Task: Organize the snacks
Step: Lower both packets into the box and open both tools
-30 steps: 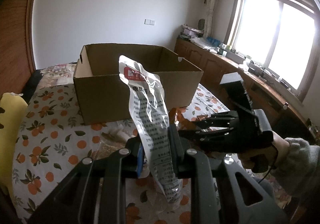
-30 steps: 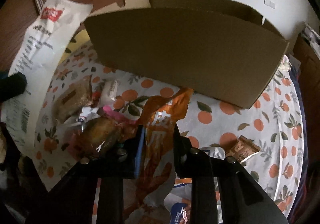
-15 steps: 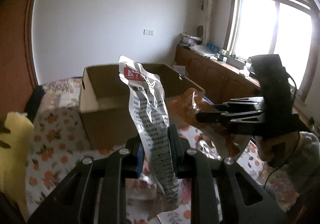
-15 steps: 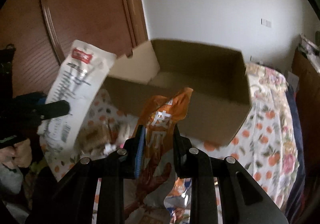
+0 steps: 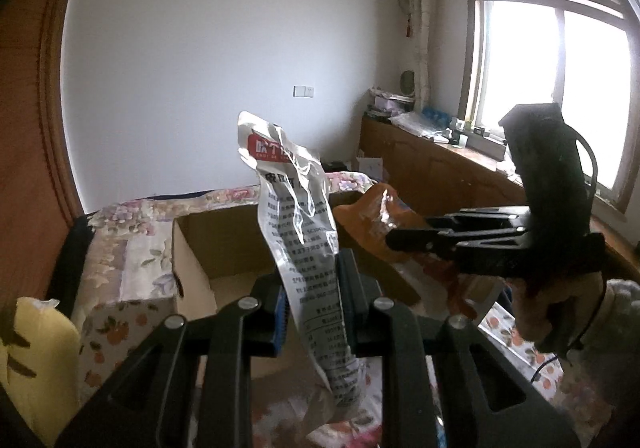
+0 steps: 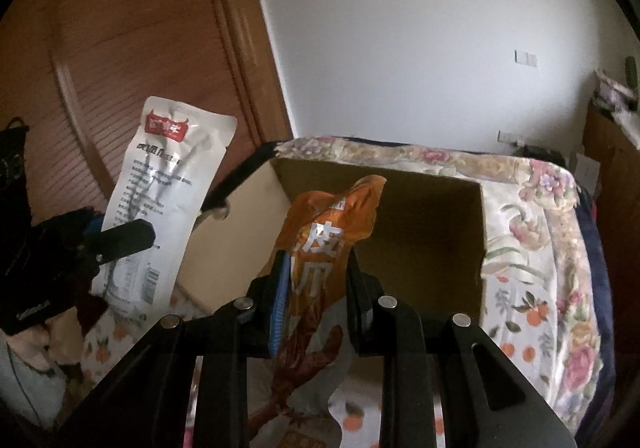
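My left gripper (image 5: 310,288) is shut on a white snack packet (image 5: 298,224) with a red label, held upright above the near edge of the open cardboard box (image 5: 200,248). My right gripper (image 6: 316,280) is shut on an orange snack packet (image 6: 324,232), held over the box's (image 6: 432,207) near wall. The right gripper (image 5: 404,238) with the orange packet (image 5: 372,219) shows in the left wrist view, to the right of the white packet. The white packet (image 6: 160,191) and the left gripper (image 6: 120,236) show at the left of the right wrist view.
The box stands on a cloth printed with oranges and flowers (image 6: 536,272). A yellow cushion (image 5: 36,352) lies at the left. A wooden door (image 6: 132,47) is behind the left gripper. A wooden sideboard (image 5: 432,167) runs under the window at the right.
Both grippers have risen with their packets and moved forward over the box. The box's inside now shows from above. The loose snacks on the cloth have dropped out of view.
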`<action>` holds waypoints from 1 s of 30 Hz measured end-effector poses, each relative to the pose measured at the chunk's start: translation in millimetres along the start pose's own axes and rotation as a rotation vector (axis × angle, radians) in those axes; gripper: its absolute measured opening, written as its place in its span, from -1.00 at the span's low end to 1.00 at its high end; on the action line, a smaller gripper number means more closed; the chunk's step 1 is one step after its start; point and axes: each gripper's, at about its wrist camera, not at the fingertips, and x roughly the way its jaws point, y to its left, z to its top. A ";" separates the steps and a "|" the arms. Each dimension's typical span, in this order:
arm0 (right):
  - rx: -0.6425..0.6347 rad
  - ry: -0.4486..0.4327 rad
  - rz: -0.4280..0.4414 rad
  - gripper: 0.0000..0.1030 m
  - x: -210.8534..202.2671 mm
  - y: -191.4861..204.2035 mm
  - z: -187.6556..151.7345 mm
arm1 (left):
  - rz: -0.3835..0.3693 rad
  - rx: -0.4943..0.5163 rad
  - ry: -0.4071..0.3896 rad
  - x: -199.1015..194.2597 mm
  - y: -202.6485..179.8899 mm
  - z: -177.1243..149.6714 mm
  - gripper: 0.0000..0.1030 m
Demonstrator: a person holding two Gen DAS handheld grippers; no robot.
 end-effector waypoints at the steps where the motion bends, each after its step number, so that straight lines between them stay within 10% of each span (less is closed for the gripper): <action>1: 0.016 0.004 -0.001 -0.55 7.0 -4.1 2.2 | 0.005 0.002 0.002 6.6 3.4 2.5 -0.62; 16: 0.114 0.070 -0.048 -0.50 58.4 -41.1 -6.9 | 0.044 -0.054 0.128 94.4 33.9 -14.5 -0.60; 30: 0.058 -0.002 -0.052 -0.34 -6.0 -11.7 -28.8 | 0.093 -0.040 0.077 50.8 7.7 -20.4 -0.15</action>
